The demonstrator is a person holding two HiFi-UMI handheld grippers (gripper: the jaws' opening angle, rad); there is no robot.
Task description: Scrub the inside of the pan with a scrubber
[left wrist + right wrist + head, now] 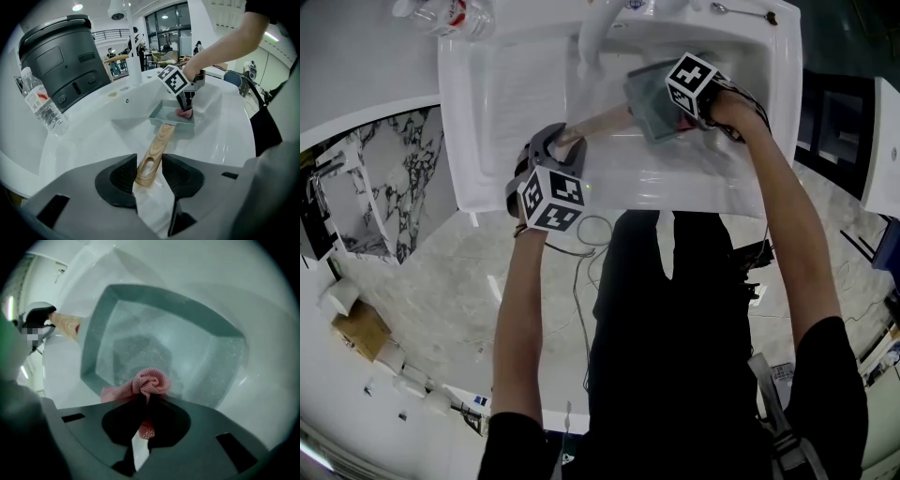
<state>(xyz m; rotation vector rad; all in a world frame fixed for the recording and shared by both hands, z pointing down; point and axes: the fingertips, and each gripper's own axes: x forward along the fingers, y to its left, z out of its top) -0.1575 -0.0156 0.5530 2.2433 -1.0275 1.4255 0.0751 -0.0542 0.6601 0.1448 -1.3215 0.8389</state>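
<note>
Scrubber (150, 383), one bunched wad of pink mesh, is being pinched between the nearly closed jaws of the right gripper (145, 401), its loose end trailing back between the pads. That scrubber is pressing against the inside of the one pan (164, 333), a square, straight-walled pan, grey-green with a speckled floor. One pale wooden handle (157, 150), grained and pierced by a hanging slot, is running from the pan to the left gripper (150, 164), whose ribbed dark jaws, partway apart, are clamping the handle's end. The pan is resting in the basin of the one glossy white sink (506, 94). One clear plastic water bottle (44, 105) and one big dark grey round pot (61, 61) are standing on the rim
</note>
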